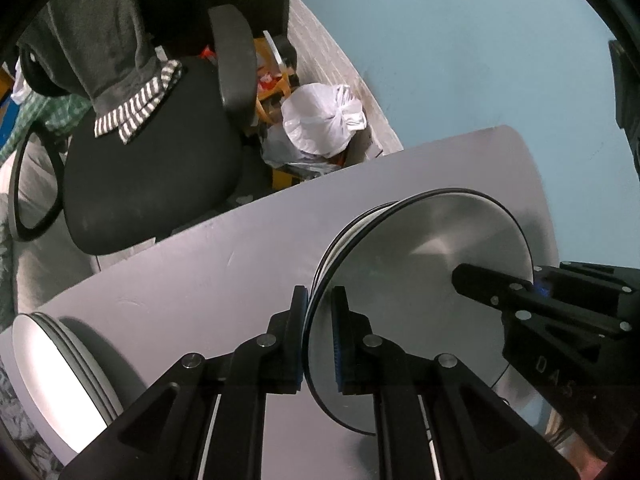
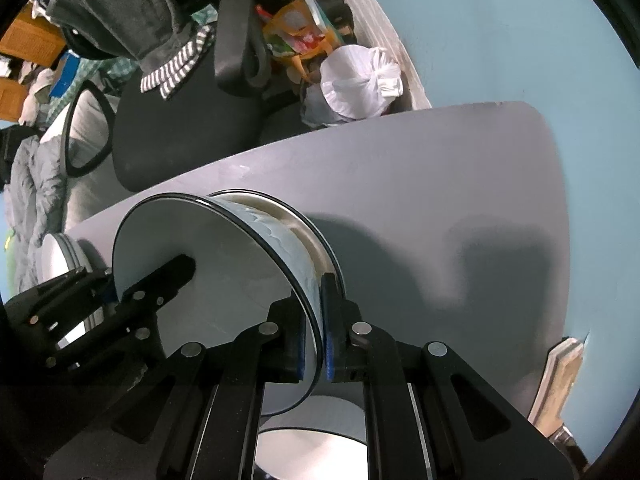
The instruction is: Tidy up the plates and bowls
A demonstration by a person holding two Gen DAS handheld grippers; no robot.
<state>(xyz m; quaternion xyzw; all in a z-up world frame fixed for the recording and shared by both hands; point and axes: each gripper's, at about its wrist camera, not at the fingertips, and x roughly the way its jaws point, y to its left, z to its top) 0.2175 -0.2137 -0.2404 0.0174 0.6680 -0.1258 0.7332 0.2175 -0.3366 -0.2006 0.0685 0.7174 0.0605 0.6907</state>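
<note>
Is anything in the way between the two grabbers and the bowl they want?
Nothing is. Both already pinch the bowl by its black rim: the left gripper on one side, the right gripper on the opposite side. The grey table around it looks bare; a stack of plates sits off to one side.

The bowl [image 1: 432, 256] is white inside with a thin black rim and a pale, wavy-patterned outer wall; it sits upright over the grey table, its rim pinched on two opposite sides; a stack of white plates [image 1: 60, 364] with dark edges lies at the table's left edge, well apart from the bowl.
</note>
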